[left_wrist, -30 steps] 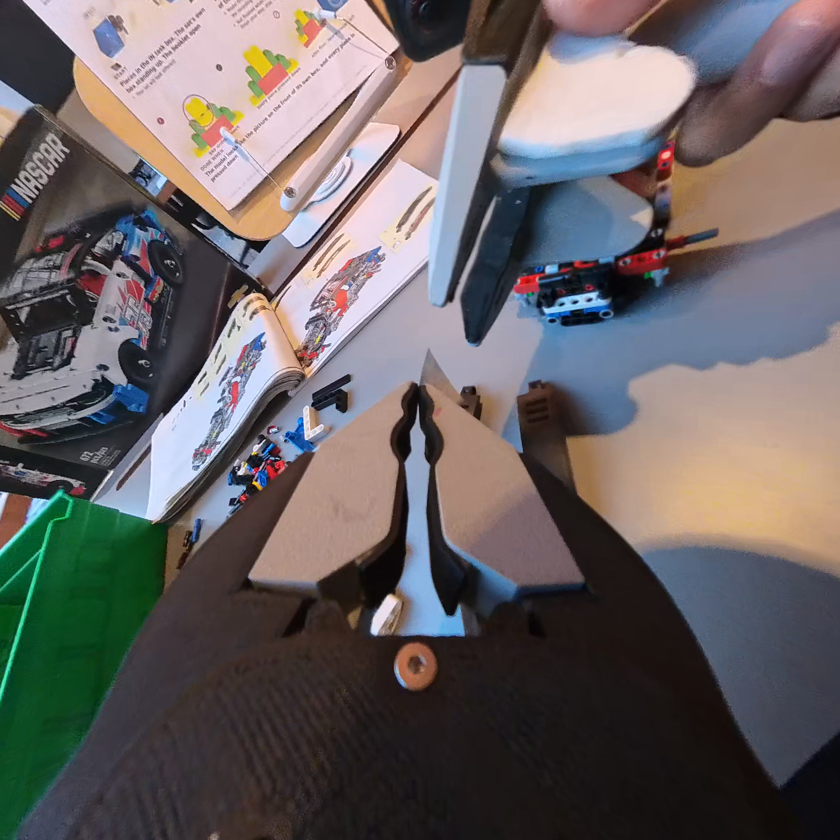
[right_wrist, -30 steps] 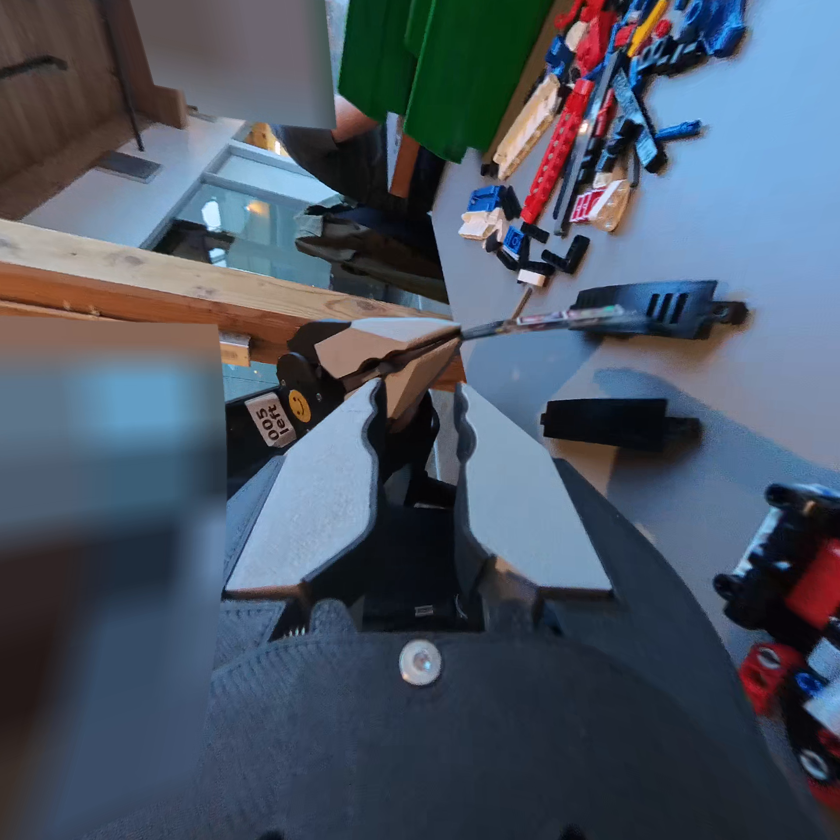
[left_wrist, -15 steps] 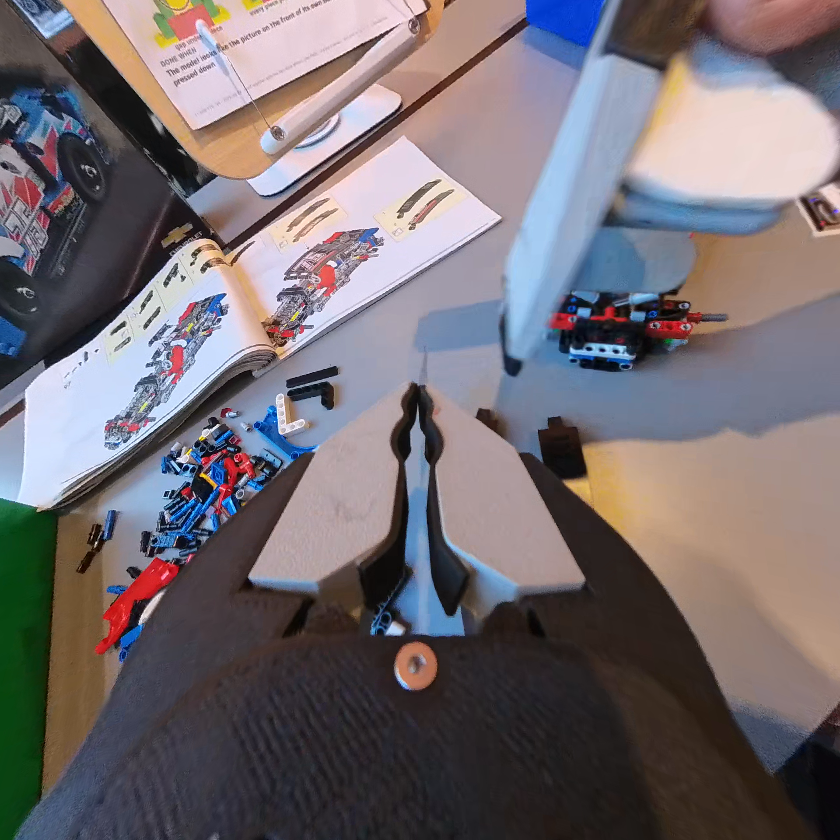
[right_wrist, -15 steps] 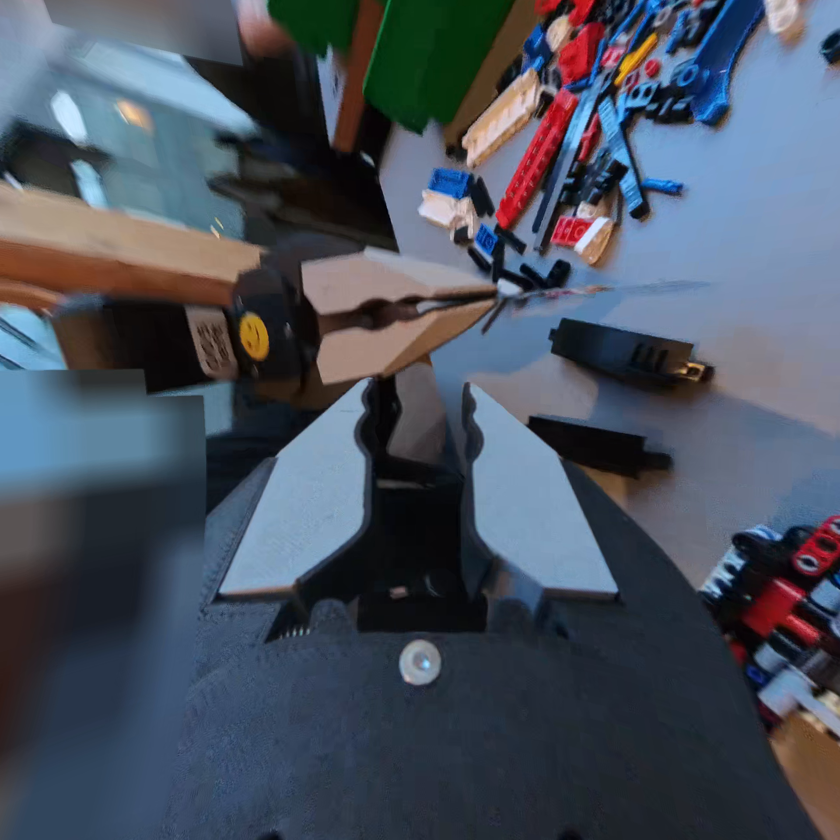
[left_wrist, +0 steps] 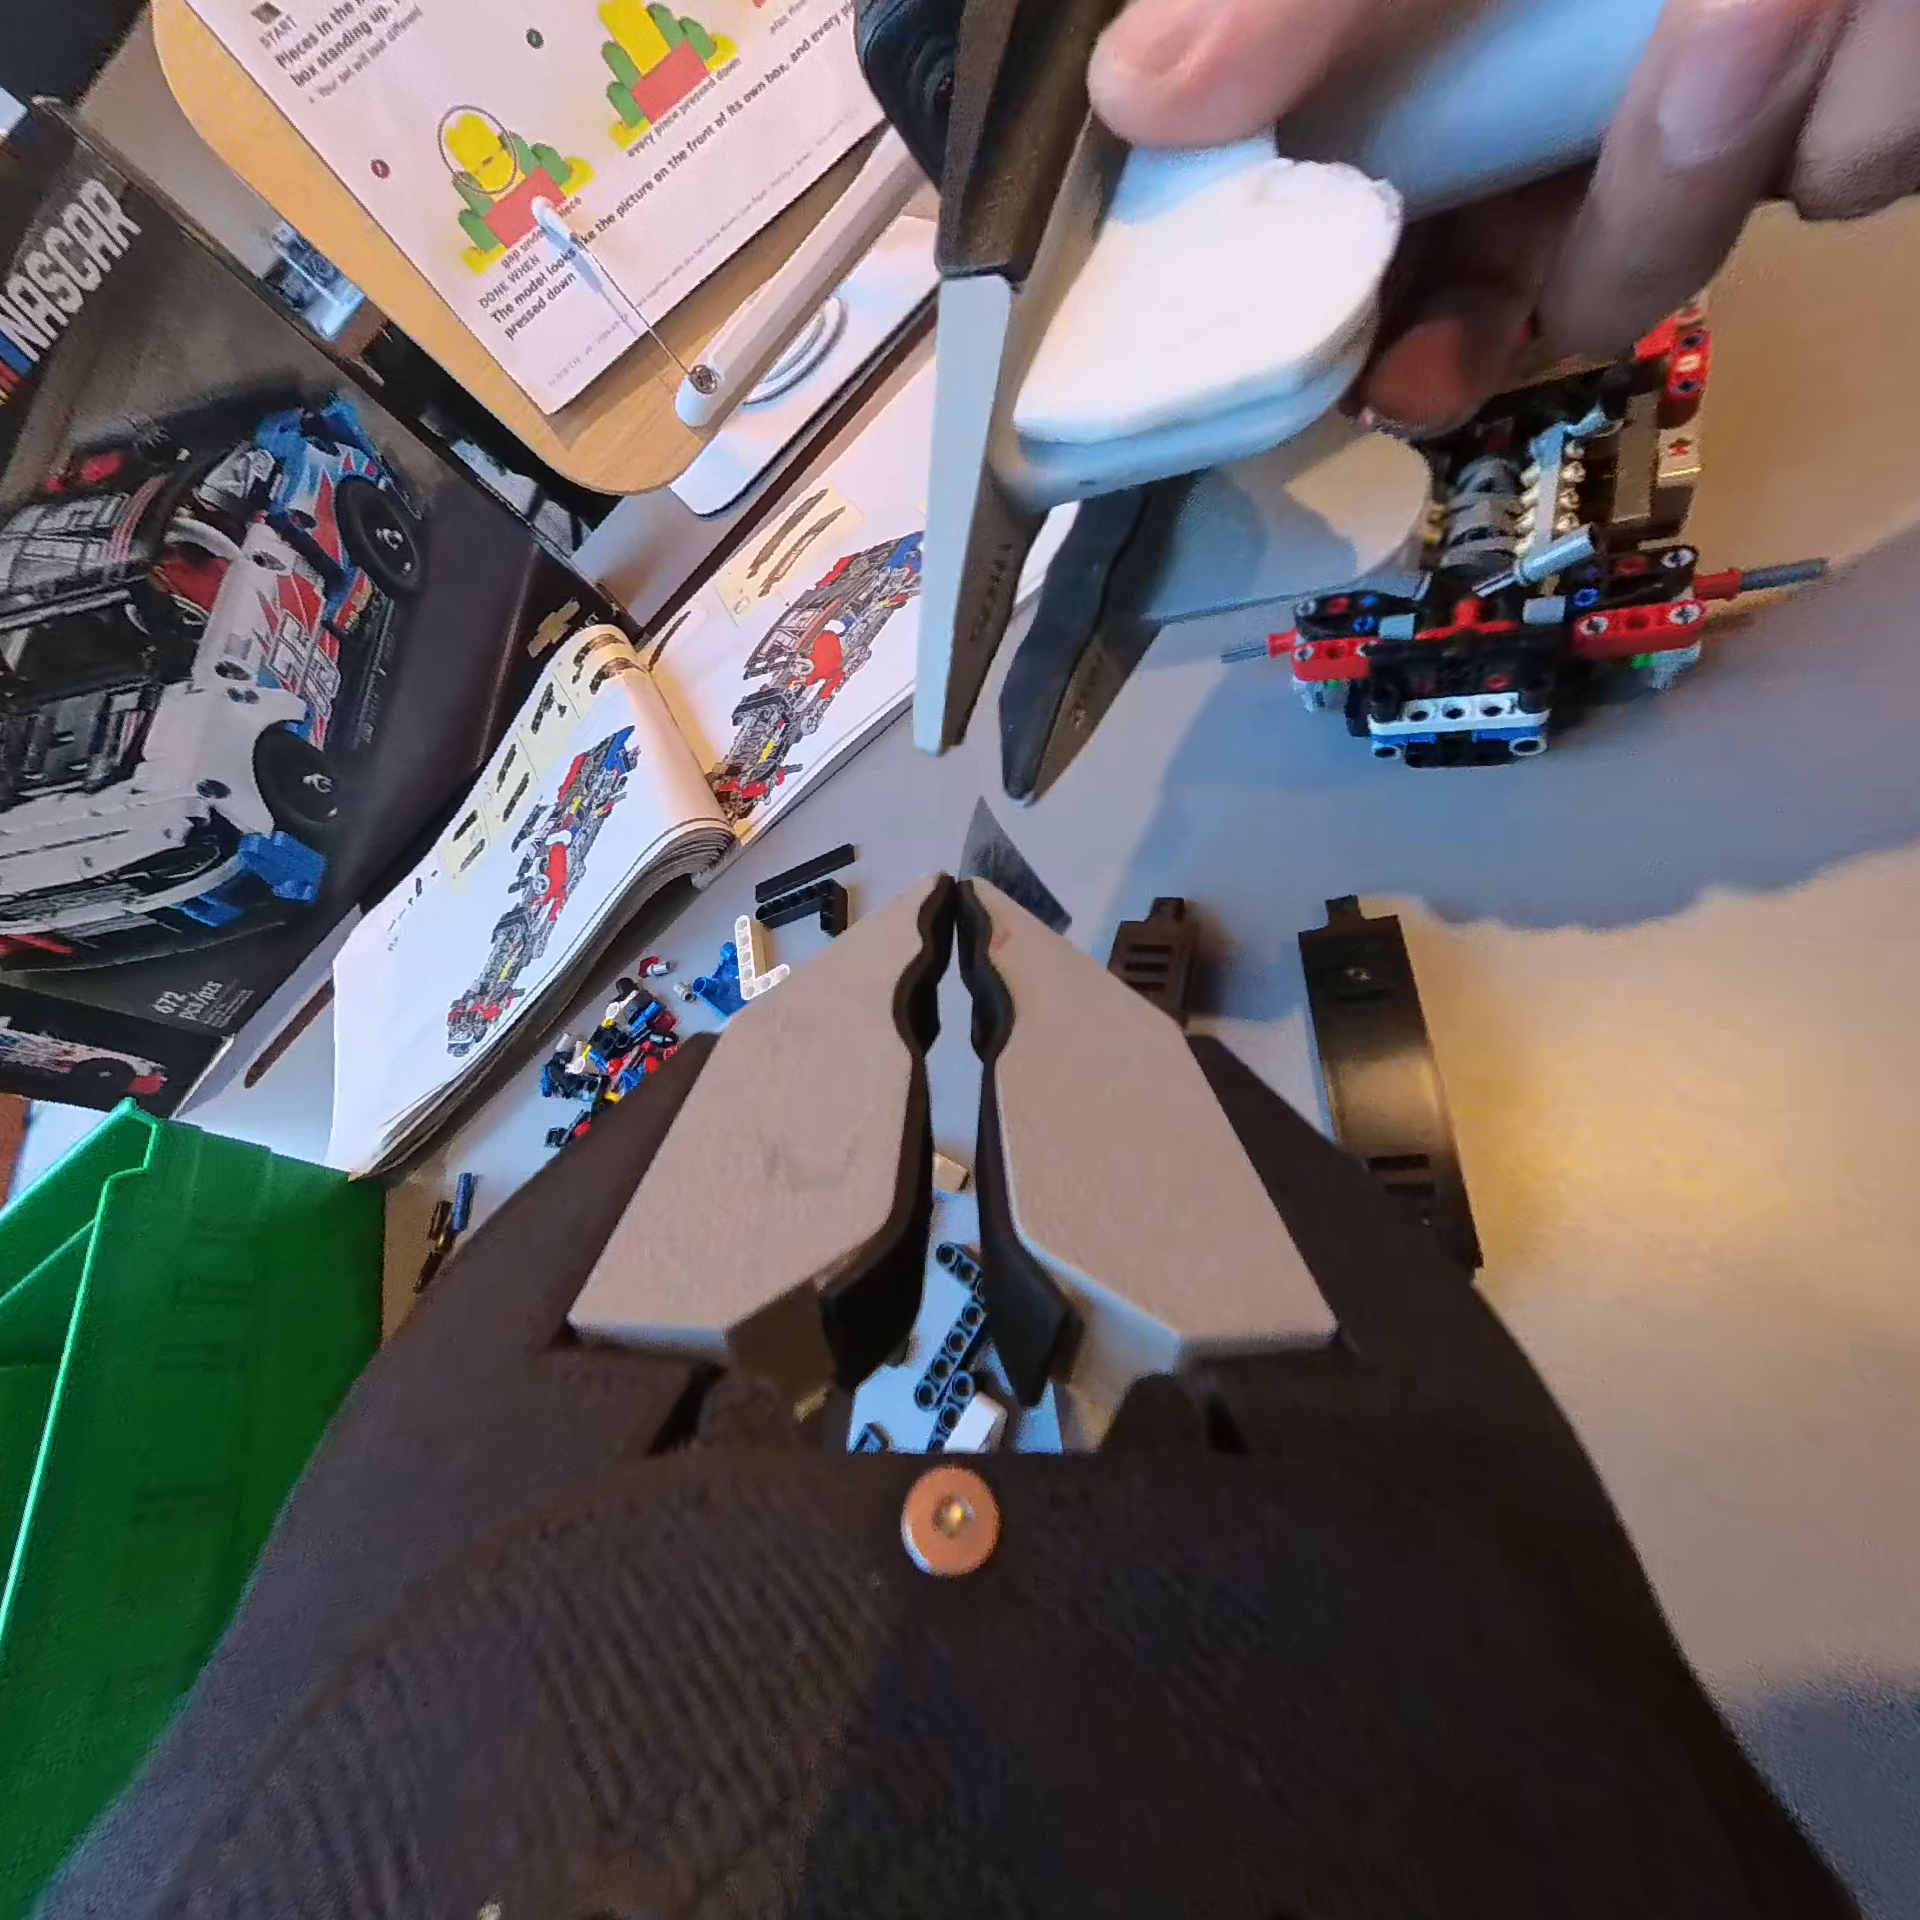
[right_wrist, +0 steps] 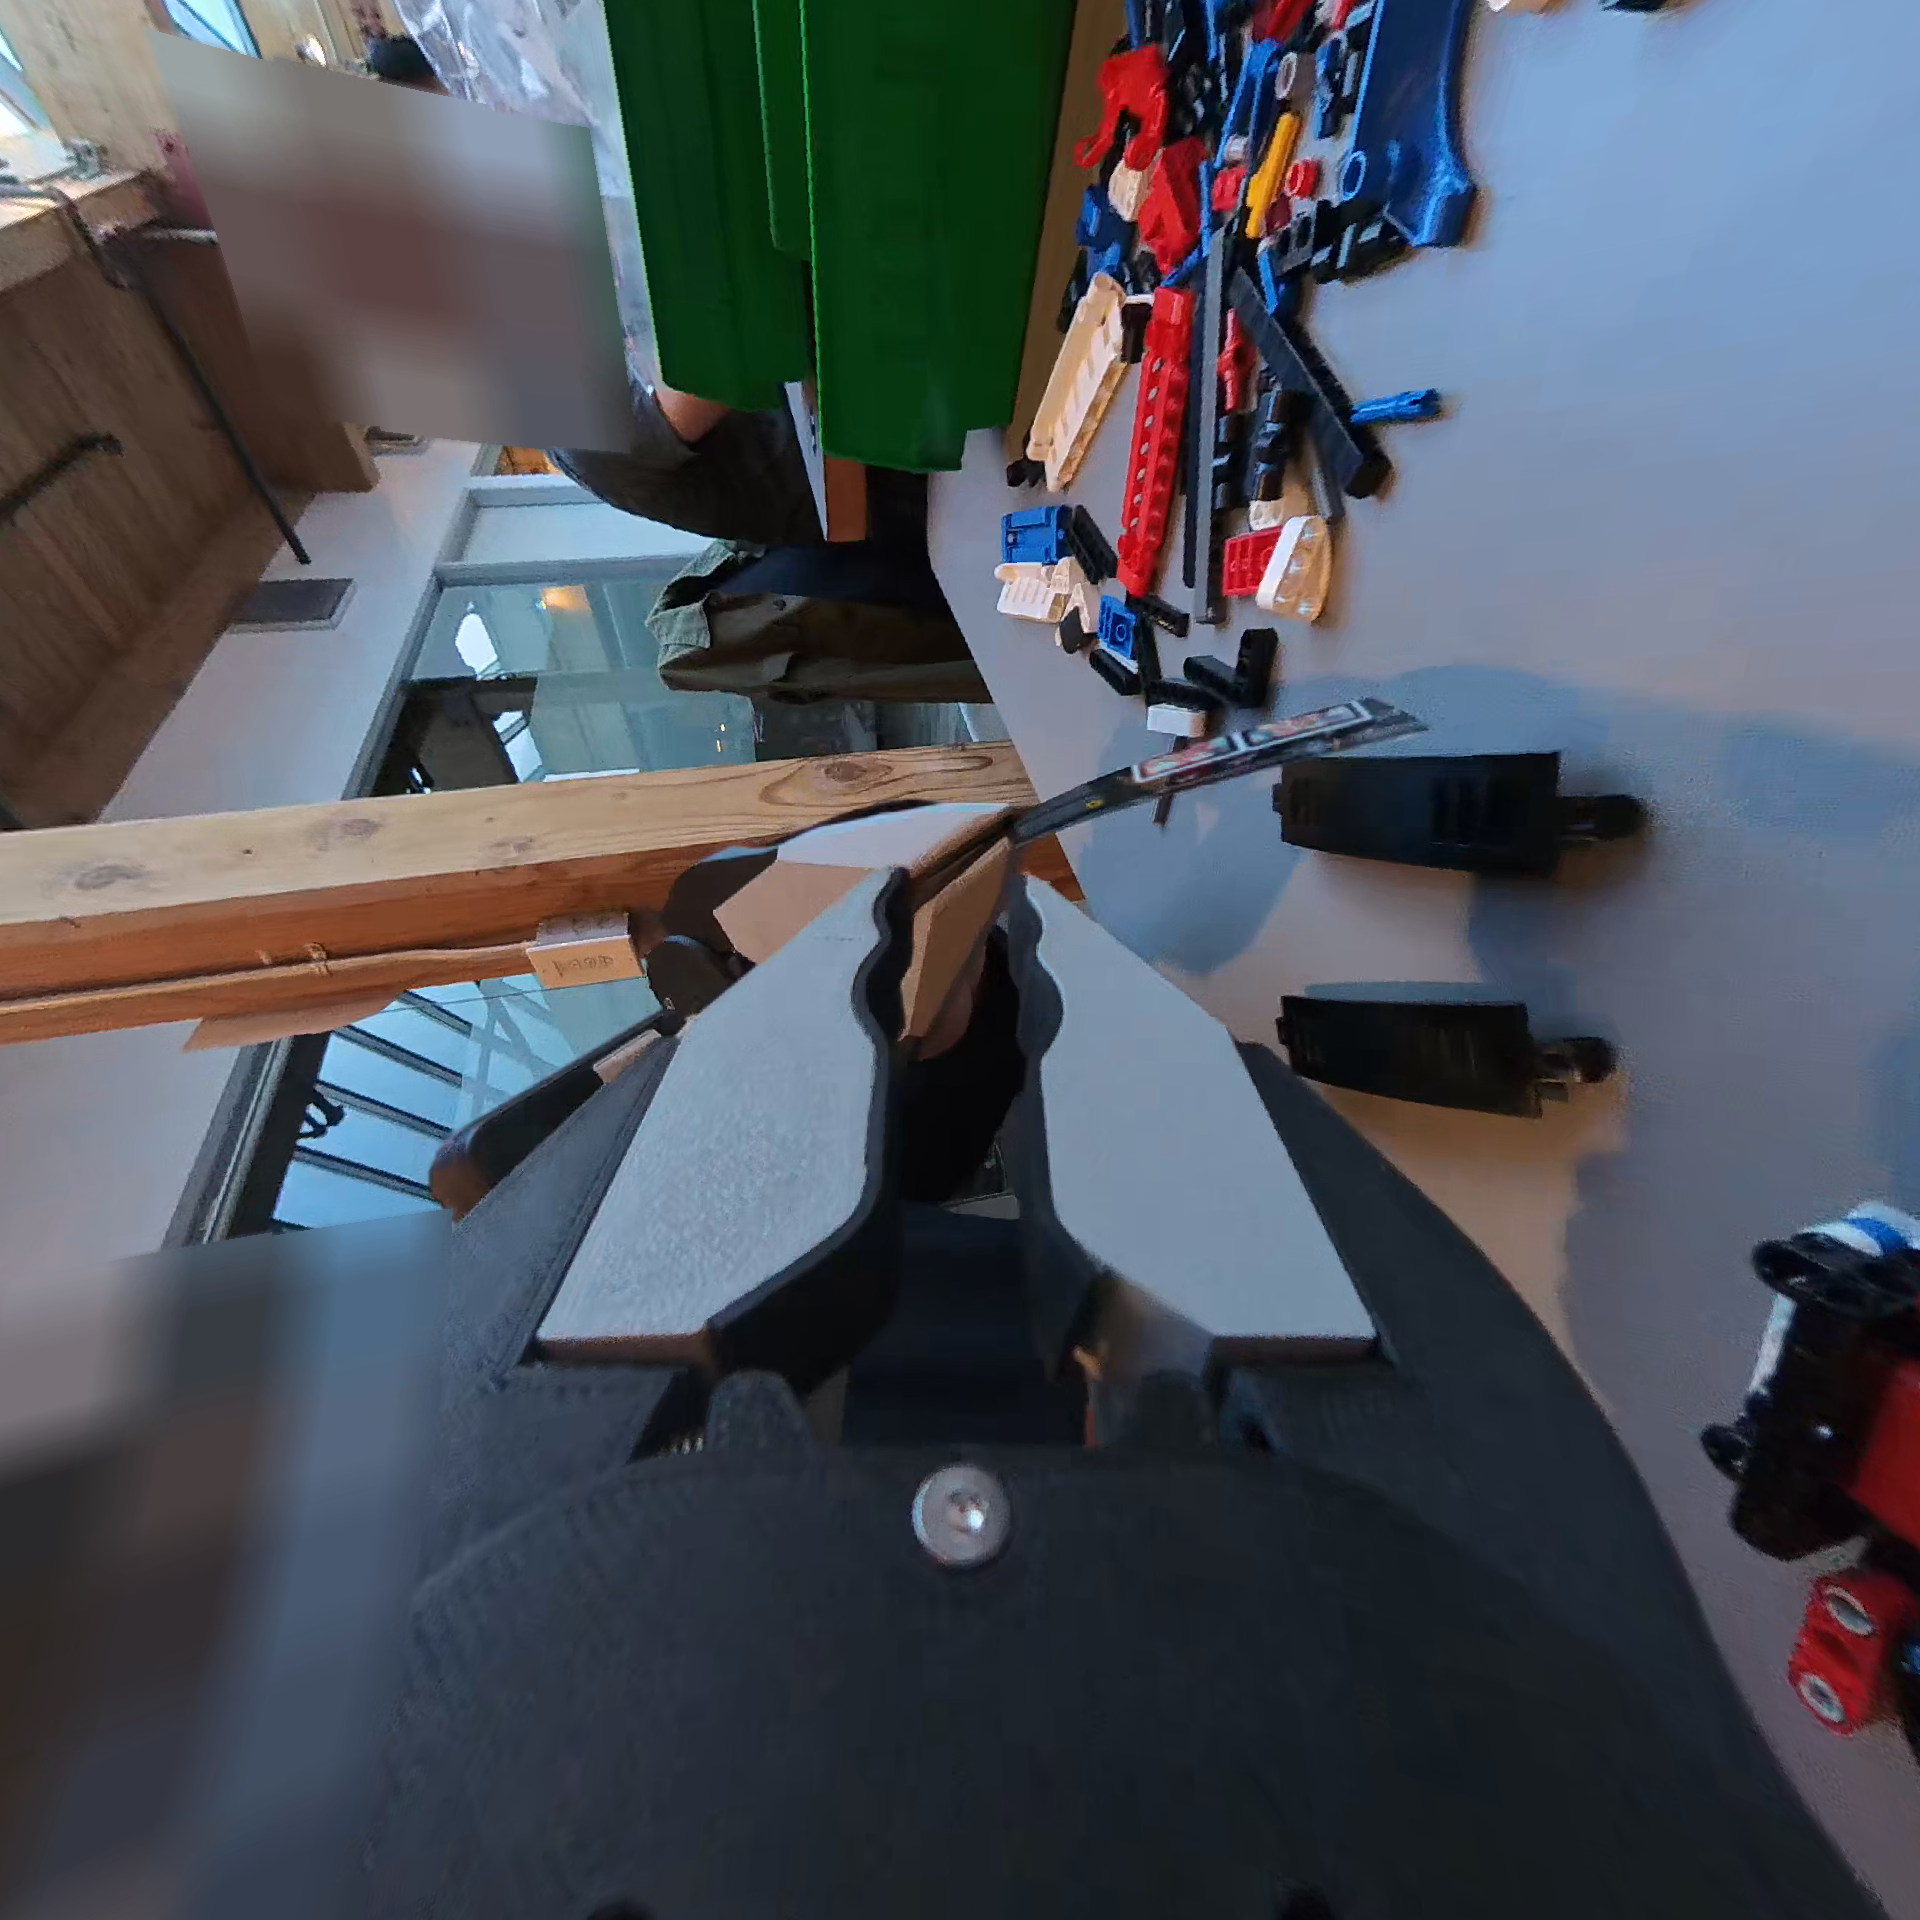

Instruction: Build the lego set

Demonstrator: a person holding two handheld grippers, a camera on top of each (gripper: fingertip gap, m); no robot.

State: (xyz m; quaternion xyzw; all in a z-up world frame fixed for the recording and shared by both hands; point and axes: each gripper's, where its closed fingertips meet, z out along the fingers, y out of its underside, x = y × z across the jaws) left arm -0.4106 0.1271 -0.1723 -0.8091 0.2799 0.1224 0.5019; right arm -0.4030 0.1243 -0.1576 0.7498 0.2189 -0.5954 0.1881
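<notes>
My left gripper [left_wrist: 956, 885] is shut on a thin dark sticker sheet [left_wrist: 1006, 864] that sticks out past its tips. In the right wrist view the same sheet [right_wrist: 1262, 740] hangs above the grey table, held by the left gripper [right_wrist: 1010, 826]. My right gripper [right_wrist: 961, 906] is open and empty, its tips on either side of the left gripper's fingers. It shows from the side in the left wrist view [left_wrist: 982, 753]. Two black panels [right_wrist: 1423, 810] [right_wrist: 1403, 1039] lie on the table. The part-built model [left_wrist: 1496, 623] stands at the far right.
An open instruction booklet [left_wrist: 644, 831], the set's box [left_wrist: 187, 623] and a stand with a printed sheet [left_wrist: 582, 208] are on the left. Green bins [right_wrist: 831, 208] stand by a pile of loose pieces [right_wrist: 1226, 312]. A person's hand [left_wrist: 1662, 156] holds the right gripper. Both grippers' tips are close together, under 4 cm apart.
The two grippers have come closer together; the left gripper's tips now sit between the right gripper's open fingers. The sticker sheet stays in the left gripper.
</notes>
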